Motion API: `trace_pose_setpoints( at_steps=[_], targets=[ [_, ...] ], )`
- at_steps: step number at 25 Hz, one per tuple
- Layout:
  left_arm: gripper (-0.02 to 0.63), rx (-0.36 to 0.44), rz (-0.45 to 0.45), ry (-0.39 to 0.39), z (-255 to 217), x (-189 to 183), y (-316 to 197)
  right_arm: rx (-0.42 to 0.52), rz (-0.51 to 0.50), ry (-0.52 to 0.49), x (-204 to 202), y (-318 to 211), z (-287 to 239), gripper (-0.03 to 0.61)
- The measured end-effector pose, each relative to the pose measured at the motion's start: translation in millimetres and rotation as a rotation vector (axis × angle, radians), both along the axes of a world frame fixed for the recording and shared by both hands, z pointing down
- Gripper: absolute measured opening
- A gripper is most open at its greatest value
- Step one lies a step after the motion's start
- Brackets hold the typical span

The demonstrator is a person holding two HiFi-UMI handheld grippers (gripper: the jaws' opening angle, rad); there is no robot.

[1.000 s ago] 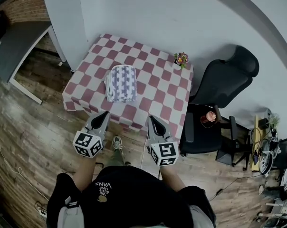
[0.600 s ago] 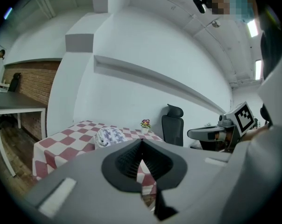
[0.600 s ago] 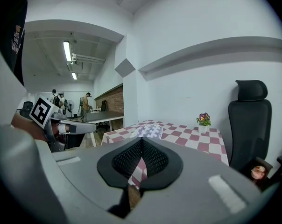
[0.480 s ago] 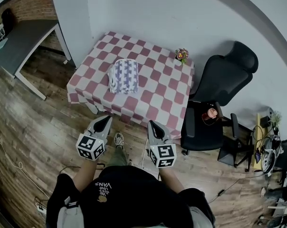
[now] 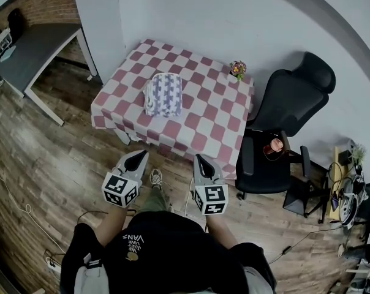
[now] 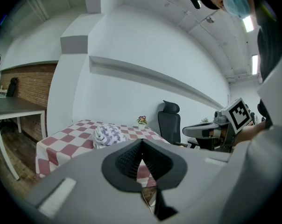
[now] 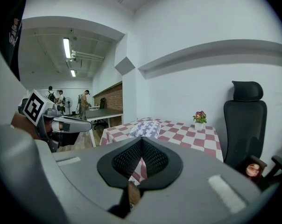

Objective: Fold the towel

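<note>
Both claws have drawn back from the desk point(image 5: 217, 114) since a second ago. In the head view their tips then reached the hem of the cloth, and they now show over the wooden floor point(image 5: 62, 146) just short of it. The desk and the towel point(image 5: 163, 94) sit higher in that view than before.

The left claw point(image 5: 138, 158) has its jaws fully together with nothing between them; the left gripper view shows the ribbed black pads point(image 6: 131, 158) meeting along one line. The right claw point(image 5: 200, 160) is likewise closed and empty. The two are held side by side and aim toward the desk.

The towel, white with a purple-blue pattern, lies in a compact bundle on the red-and-white checked cloth, toward the desk's left half and well apart from both claws. A small pot of flowers point(image 5: 237, 70) stands at the far right corner. A black office chair point(image 5: 290, 103) stands just right of the desk, with a small reddish round thing point(image 5: 272, 147) on its seat. A grey table point(image 5: 35, 49) stands at the left by a brick wall point(image 5: 32, 2).

The only readable writing is "VANS" point(image 5: 133, 240), printed on the person's dark shirt and seen upside down. Each marker cube point(image 5: 119, 188) carries black-and-white square patterns and no letters.
</note>
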State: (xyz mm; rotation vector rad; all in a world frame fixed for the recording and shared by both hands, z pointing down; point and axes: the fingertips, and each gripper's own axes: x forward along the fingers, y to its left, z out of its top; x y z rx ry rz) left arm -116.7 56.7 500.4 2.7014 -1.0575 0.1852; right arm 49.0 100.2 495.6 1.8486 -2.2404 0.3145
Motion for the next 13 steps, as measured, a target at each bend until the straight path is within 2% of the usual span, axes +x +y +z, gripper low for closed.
trace_pose_setpoints(
  at_steps=[13],
  targets=[
    [0.002,0.005,-0.005,-0.002,0.8,2.3,6.8,0.010,0.034,-0.015,10.0,4.7,-0.7,0.005]
  ],
)
